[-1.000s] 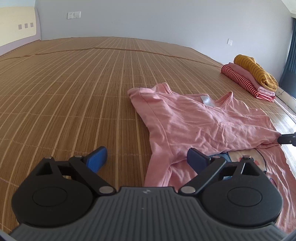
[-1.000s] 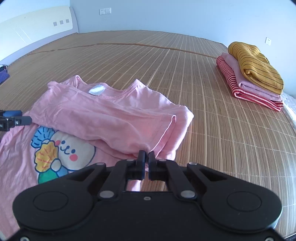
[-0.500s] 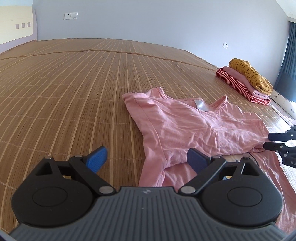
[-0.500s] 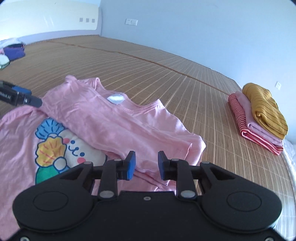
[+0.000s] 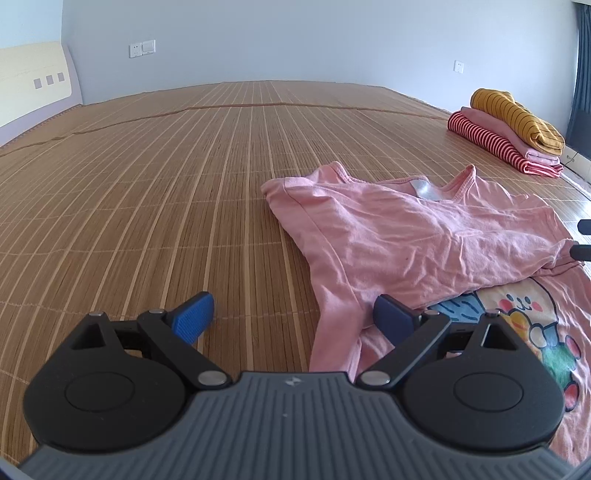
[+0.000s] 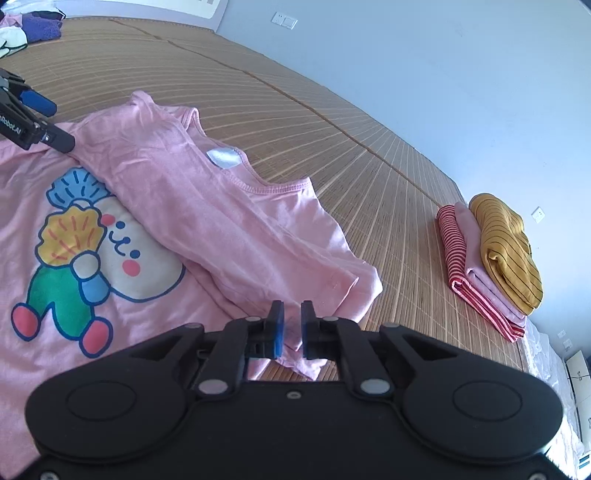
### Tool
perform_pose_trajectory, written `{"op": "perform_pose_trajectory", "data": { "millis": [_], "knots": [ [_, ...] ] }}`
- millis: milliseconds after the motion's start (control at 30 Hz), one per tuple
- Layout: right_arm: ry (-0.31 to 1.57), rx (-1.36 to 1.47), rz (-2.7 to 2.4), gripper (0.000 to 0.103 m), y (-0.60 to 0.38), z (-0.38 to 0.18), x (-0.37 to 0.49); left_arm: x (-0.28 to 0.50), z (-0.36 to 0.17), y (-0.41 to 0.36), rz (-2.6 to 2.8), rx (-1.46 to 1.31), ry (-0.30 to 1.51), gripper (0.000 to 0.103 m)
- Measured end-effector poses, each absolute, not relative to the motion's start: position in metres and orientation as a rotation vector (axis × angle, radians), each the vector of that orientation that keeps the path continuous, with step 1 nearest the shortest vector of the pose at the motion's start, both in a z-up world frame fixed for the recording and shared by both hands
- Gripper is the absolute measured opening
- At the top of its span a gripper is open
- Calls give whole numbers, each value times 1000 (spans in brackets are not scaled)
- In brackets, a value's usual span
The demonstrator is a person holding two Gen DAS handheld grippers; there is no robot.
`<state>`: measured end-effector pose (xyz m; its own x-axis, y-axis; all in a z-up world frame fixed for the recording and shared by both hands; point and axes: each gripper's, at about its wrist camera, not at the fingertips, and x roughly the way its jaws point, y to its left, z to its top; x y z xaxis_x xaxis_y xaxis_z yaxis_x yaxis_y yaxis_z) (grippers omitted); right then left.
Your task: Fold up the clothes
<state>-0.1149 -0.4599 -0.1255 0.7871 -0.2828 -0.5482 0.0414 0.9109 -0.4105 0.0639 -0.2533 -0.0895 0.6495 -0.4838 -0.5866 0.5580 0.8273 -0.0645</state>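
Observation:
A pink T-shirt (image 5: 413,236) with a cartoon print (image 6: 88,254) lies on the bamboo mat, its upper part folded down over the print. My left gripper (image 5: 291,321) is wide open and empty, low at the shirt's left edge; its right finger sits over the cloth. It also shows in the right wrist view (image 6: 26,114). My right gripper (image 6: 291,328) is open by a narrow gap, with the folded sleeve edge just beyond its fingertips. It holds nothing.
A stack of folded clothes (image 6: 491,258), mustard on pink on red stripes, sits at the mat's right edge, also in the left wrist view (image 5: 509,133). A pile of loose clothes (image 6: 26,29) lies far left. Bamboo mat (image 5: 147,184) spreads all around.
My right gripper has opened and let go of the shirt's folded sleeve, then narrowed its gap a little. Both grippers have shifted slightly; the left stays open.

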Motion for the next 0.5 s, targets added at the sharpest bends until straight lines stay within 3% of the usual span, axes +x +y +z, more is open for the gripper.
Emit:
{"op": "perform_pose_trajectory", "data": {
  "millis": [67,100,367,500],
  "knots": [
    [635,-434,-167,49,-454,-127,-115,64,-90,-253,-593,130,627,96],
    [647,-485,-163,51,-450,-131,-114,65,-90,-253,-592,132,627,96],
    [689,-535,-170,36,-450,-142,-109,65,-91,-252,-591,136,627,97],
    [700,-515,-175,38,-453,-144,-108,65,-91,-252,-591,138,626,97]
  ]
}}
